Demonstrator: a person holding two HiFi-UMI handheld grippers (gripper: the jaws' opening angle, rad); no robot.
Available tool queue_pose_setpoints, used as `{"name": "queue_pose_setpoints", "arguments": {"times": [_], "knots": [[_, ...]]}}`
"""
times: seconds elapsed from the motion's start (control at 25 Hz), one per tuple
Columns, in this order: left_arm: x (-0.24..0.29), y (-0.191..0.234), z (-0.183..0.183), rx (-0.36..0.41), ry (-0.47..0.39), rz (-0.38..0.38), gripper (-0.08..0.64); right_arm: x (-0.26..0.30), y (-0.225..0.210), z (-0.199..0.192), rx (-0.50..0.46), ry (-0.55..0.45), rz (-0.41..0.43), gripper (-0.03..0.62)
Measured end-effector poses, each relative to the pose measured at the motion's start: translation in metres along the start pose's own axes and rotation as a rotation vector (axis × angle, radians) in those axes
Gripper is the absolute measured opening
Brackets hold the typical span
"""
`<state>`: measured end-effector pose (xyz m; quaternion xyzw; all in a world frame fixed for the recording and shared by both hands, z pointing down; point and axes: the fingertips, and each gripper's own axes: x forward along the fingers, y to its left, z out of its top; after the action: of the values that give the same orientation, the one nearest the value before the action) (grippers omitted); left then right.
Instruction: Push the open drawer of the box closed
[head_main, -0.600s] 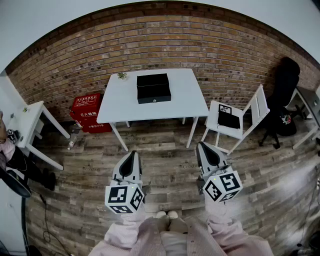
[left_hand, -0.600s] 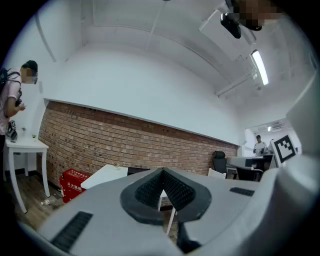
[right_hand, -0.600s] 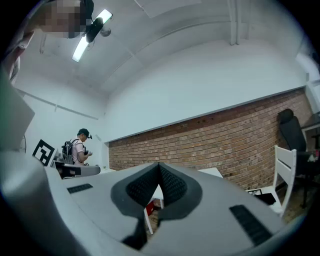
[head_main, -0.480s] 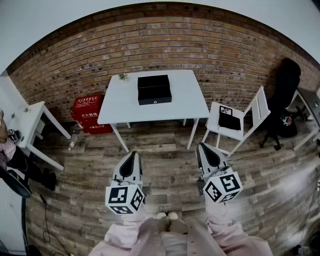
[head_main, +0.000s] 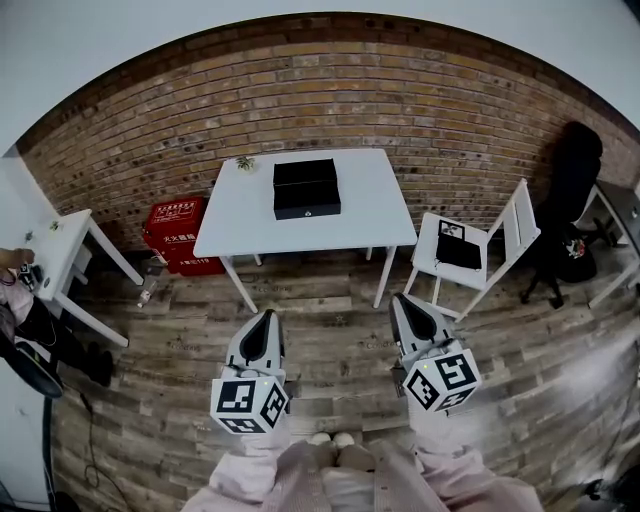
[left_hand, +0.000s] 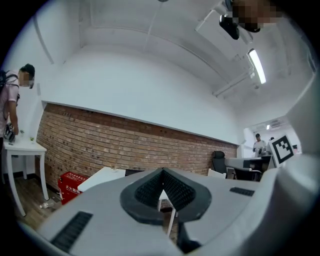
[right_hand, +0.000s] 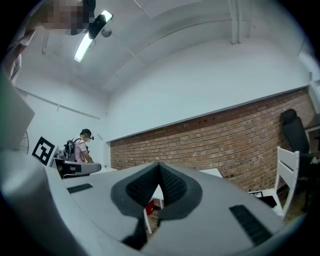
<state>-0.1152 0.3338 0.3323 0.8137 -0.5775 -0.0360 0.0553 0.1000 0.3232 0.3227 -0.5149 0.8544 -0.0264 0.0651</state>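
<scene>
Standing well back from the white desk (head_main: 375, 215), the person holds both grippers level over the wooden floor (head_main: 330, 330). In the head view, the black box (head_main: 306, 180) sits on the desk near its rear edge. Its front face with a small lock turns toward 6 o'clock, straight at the person. How far the drawer stands out cannot be told at this range. The box lies at about 1 o'clock from the left gripper (head_main: 264, 318) and about 11 o'clock from the right gripper (head_main: 408, 302), well apart from both. The left one stands nearer the box's centre line, so it looks the likelier to push. The drawer's travel should run from 6 toward 12 o'clock, so the coming push should be straight ahead once the person has closed the gap.

In the left gripper view, the left fingers (left_hand: 147, 190) are pressed together with nothing between them. The desk top shows just above them at 11 o'clock, with the brick wall (left_hand: 100, 135) behind.

In the right gripper view, the right fingers (right_hand: 145, 189) also meet at the tips and hold nothing. The desk edge appears at about 2 o'clock of them, far off.
</scene>
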Motion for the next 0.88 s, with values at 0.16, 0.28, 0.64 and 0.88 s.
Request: {"name": "queue_pose_setpoints", "arguments": {"times": [0.16,0.28,0.64,0.88], "knots": [[0.006,-0.004,-0.004,-0.006,0.004,0.028,-0.005,0.000,-0.007,-0.003,-0.002,0.007,0.004,0.002],[0.010,-0.007,-0.007,-0.021,0.005,0.033,0.049,-0.001,-0.011,-0.006,-0.004,0.015,0.009,0.002],[0.028,-0.006,-0.013,-0.033,0.007,0.060,0.218,0.006,-0.032,-0.011,0.008,0.020,-0.001,0.002],[0.049,0.007,-0.018,-0.032,0.026,0.064,0.225,0.030,-0.040,-0.016,0.018,0.028,-0.002,0.002]]}}
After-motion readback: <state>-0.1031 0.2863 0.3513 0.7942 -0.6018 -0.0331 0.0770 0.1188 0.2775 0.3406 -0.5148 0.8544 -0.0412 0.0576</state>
